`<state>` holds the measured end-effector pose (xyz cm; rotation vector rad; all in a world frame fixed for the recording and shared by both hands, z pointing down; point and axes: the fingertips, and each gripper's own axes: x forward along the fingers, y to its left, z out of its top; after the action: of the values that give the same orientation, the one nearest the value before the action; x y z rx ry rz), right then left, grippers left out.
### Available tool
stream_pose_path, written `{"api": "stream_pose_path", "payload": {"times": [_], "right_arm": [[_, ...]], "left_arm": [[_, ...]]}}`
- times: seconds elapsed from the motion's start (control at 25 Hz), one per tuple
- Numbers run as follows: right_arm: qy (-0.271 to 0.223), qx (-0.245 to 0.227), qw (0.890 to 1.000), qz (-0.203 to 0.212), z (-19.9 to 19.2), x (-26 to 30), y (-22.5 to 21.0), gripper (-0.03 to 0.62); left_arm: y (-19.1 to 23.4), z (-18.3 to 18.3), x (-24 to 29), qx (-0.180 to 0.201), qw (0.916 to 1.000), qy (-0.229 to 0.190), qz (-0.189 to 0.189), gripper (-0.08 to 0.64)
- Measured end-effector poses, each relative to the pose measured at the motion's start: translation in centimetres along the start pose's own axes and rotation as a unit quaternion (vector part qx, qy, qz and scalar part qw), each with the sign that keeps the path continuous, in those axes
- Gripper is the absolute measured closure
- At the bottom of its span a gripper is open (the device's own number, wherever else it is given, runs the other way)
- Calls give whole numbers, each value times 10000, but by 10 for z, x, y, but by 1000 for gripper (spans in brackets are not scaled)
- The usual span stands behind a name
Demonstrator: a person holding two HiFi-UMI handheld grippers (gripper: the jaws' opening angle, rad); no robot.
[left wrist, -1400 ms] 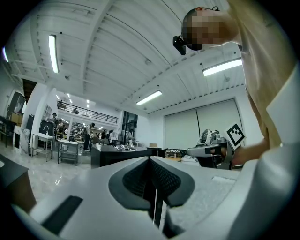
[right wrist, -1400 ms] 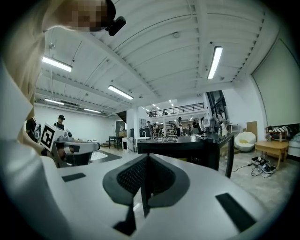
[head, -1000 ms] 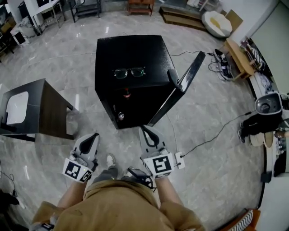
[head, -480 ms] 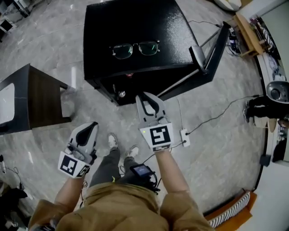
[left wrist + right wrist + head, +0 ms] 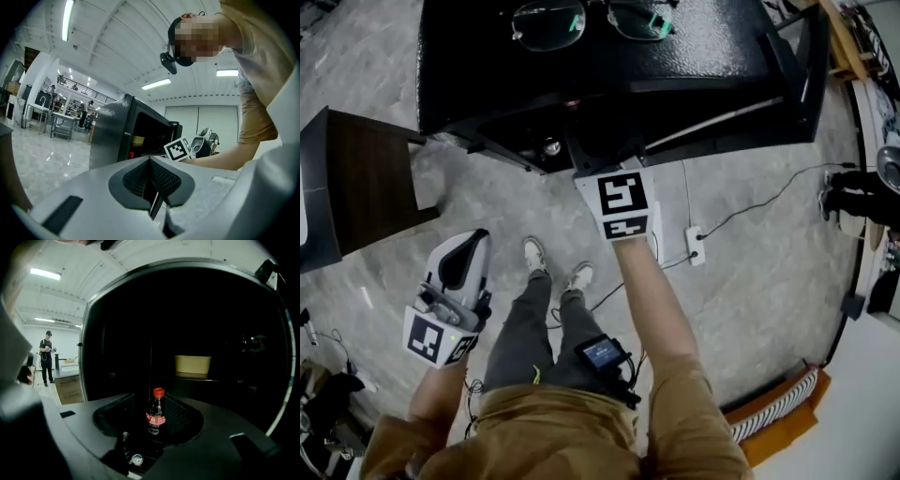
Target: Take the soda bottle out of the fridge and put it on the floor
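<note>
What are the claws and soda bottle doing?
Right claw just opened, soda bottle in its gap, ungripped. Left claw shut, empty. Bottle upright in fridge. Nothing seen blocking.

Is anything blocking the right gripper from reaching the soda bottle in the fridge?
Nothing visible. The right gripper, its jaws just opening, faces the upright soda bottle directly; nothing is gripped yet.

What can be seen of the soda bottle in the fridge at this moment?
The soda bottle is small and looks like clear plastic, with a red cap and a red label band around its middle. It stands upright in the dark inside of the black fridge. The right gripper frames it between its fingers, which have just been opening; neither seems to touch it.
</note>
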<state>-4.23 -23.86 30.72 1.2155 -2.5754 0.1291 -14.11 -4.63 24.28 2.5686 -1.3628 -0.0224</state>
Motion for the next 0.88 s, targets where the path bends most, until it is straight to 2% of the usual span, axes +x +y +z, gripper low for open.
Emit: {"api": "stream_pose_path", "payload": {"times": [0.52, 0.88], "right_arm": [[193, -19, 9998, -82, -32, 71, -10, 308], [420, 58, 9991, -86, -54, 102, -18, 291]], "left_arm": [[33, -42, -18, -235, 9993, 192, 229, 558], [43, -48, -4, -586, 9981, 115, 131, 558]]}}
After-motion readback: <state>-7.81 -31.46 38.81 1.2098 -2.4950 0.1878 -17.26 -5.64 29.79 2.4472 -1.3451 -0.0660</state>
